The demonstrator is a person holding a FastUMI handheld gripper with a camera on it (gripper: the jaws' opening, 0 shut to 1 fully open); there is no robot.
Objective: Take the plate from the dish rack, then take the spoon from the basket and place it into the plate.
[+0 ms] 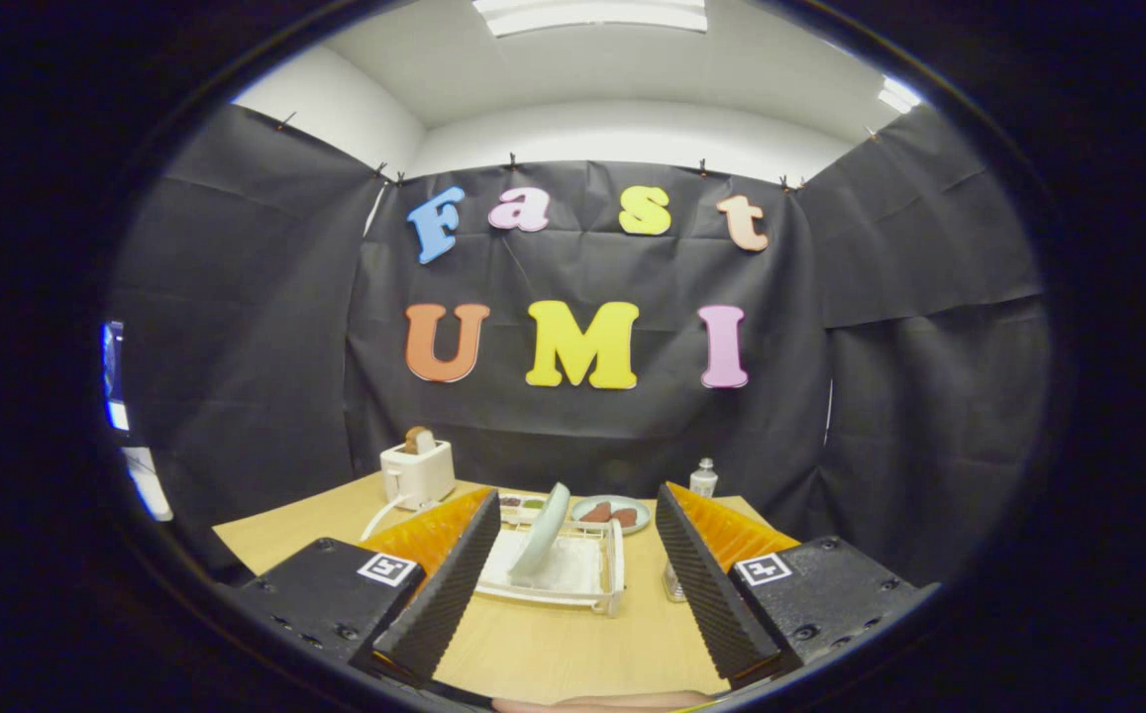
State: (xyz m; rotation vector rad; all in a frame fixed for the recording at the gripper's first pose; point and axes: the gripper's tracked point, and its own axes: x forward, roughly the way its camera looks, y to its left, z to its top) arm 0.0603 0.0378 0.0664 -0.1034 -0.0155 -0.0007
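A pale green plate (541, 535) stands tilted on edge in a white dish rack (573, 574) on the wooden table (553, 644). The rack lies just ahead of my gripper (573, 500), between the lines of its two fingers. The fingers (449, 584) are spread wide apart with nothing between them, and they hover above the table short of the rack. The fingers hide the table's sides, and I cannot make out a basket or a spoon.
A white toaster (417, 472) with a slice of bread stands at the table's far left. Beyond the rack lies a small plate with brown food (611, 513), and a small clear bottle (702, 479) stands at the far right. Black cloth walls close in the table.
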